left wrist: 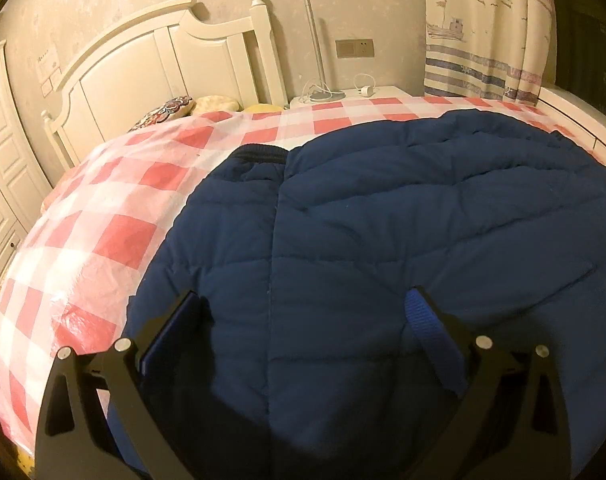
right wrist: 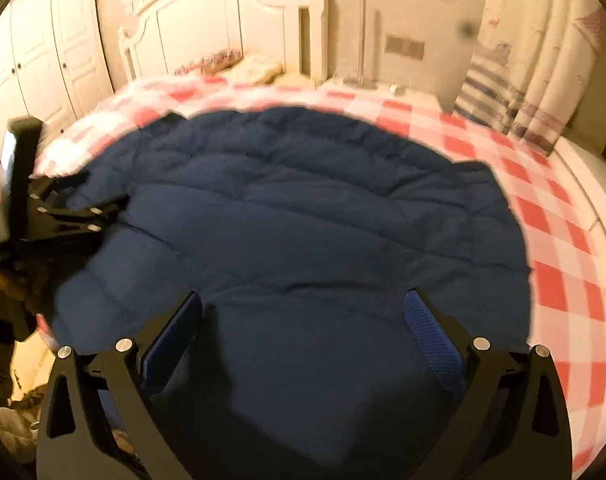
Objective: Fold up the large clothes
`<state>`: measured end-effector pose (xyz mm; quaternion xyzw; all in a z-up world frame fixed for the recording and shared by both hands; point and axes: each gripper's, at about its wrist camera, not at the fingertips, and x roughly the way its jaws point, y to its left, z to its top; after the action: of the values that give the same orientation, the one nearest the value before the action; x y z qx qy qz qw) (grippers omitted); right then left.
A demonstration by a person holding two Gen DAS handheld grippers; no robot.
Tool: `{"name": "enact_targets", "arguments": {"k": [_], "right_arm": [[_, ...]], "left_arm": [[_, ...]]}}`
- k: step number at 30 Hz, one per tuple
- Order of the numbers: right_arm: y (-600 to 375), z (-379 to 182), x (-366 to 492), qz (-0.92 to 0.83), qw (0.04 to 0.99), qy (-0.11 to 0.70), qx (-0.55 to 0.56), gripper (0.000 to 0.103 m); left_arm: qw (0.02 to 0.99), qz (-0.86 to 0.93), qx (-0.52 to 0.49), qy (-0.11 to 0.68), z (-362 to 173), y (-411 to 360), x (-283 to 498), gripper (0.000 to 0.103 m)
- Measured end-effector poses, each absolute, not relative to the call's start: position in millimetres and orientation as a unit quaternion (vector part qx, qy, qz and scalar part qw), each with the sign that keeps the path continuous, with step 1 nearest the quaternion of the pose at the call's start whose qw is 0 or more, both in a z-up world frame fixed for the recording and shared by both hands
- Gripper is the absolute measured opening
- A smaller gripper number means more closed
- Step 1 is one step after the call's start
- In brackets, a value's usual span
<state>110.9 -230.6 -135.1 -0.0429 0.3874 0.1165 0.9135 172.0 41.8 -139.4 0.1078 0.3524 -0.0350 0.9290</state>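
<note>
Both hand-held grippers (left wrist: 307, 312) (right wrist: 303, 312) gape above jacket (right wrist: 295, 216), near edge.

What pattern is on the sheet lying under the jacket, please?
Red-and-white check sheet, clearest in the left wrist view.

Dim, warm yellowish indoor light. Both fisheye views bow strongly at the edges with dark corners. The right wrist view is motion-blurred, perhaps smudged; the left is sharper.

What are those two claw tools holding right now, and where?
Nothing. Both the left gripper and the right gripper are open above the blue jacket, which lies on the checked sheet.
</note>
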Motion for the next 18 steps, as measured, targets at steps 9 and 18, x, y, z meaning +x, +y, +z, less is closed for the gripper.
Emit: {"name": "enact_targets", "arguments": {"k": [9,18], "right_arm": [[-288,-171,85,0.110,0.920,0.376,0.030,0.099],[-278,-166,84,0.080,0.919,0.386,0.019,0.098]], "left_arm": [[0.931,-0.032,0.108,0.347,-141,40,170,0.101],[0.931,-0.026,0.095,0.353,-136,46,163,0.101]]}}
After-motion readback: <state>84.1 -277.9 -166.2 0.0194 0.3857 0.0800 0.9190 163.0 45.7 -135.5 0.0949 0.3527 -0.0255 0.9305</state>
